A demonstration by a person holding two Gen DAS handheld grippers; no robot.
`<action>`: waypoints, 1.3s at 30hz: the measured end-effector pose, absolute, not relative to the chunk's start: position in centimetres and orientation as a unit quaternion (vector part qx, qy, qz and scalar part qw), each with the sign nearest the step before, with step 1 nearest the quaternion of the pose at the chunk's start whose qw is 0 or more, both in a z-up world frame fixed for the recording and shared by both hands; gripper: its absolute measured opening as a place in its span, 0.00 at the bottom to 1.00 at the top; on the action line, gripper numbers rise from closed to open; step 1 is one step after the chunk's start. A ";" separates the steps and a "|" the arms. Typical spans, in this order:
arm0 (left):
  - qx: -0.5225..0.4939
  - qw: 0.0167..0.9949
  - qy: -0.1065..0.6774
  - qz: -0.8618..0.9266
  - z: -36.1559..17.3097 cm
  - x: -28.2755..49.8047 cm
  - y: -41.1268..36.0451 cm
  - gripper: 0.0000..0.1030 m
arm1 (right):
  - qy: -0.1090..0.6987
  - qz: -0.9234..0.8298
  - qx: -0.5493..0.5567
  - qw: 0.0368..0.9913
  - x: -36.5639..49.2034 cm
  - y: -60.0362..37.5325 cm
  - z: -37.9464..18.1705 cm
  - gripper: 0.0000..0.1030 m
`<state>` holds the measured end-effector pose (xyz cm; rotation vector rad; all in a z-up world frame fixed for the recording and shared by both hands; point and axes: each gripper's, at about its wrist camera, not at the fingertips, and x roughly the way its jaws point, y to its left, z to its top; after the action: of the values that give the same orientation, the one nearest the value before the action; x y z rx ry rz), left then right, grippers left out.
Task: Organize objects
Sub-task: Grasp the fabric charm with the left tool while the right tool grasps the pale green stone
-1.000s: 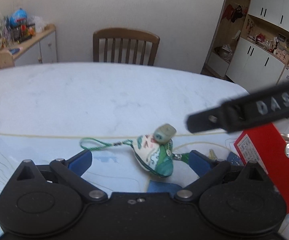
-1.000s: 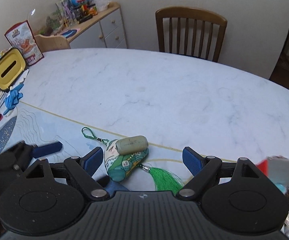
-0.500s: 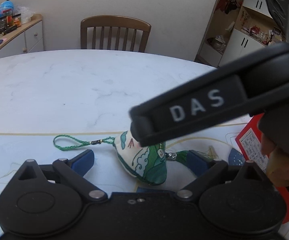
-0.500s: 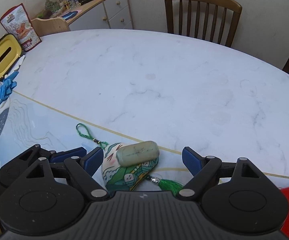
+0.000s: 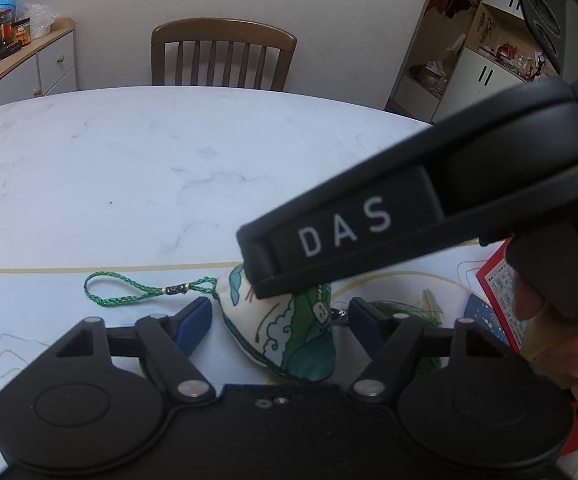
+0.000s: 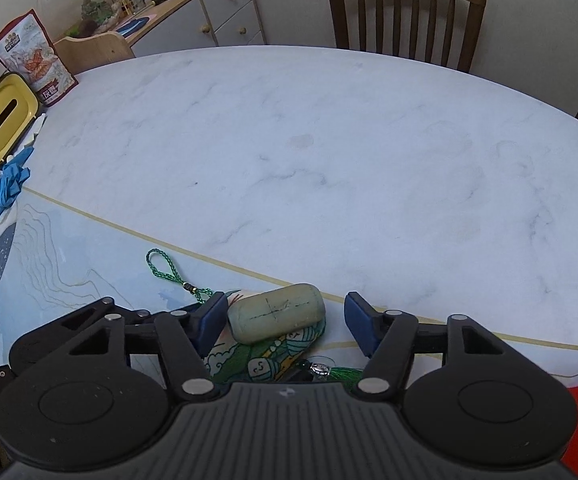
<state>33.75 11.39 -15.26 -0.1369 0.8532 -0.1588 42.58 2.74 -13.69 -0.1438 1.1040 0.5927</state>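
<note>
From the left wrist camera, the left tongs [image 5: 280, 320] stand released, blue pads apart on either side of a patterned pouch [image 5: 285, 336] lying on the bench [image 5: 129, 184]. The pouch's green cord loop [image 5: 129, 290] trails away to the left and its tassel [image 5: 405, 312] to the right, so its long axis runs crosswise to the fingers. The black body of the right tongs, lettered DAS, crosses above the pouch and hides what lies on top; a hand [image 5: 561, 356] grips it beside a red box [image 5: 501, 292].

From the right wrist camera, the right tongs [image 6: 285, 320] are likewise released, pads flanking a grey-green oblong block [image 6: 276, 318] resting on the pouch [image 6: 265, 364]. The block lies crosswise between the pads, its left end almost touching the left pad, the right end clear. The right tongs look better placed to take it.
</note>
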 end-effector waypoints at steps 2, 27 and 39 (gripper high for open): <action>-0.067 0.905 0.414 -0.076 -15.3 33.6 11.4 0.64 | 0.516 0.278 -0.067 0.808 42.5 2.8 -13.7 0.57; -0.073 0.911 0.392 -0.102 -11.7 31.8 10.9 0.51 | 0.483 0.263 -0.055 0.834 39.2 0.6 -9.3 0.49; -0.067 0.910 0.394 -0.109 -8.0 30.4 9.9 0.51 | 0.461 0.274 -0.052 0.843 35.7 -3.3 -5.4 0.49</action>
<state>30.42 9.94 -8.03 -0.1387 0.8129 -0.2240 35.72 -3.31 -5.40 -0.1107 0.9726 0.5781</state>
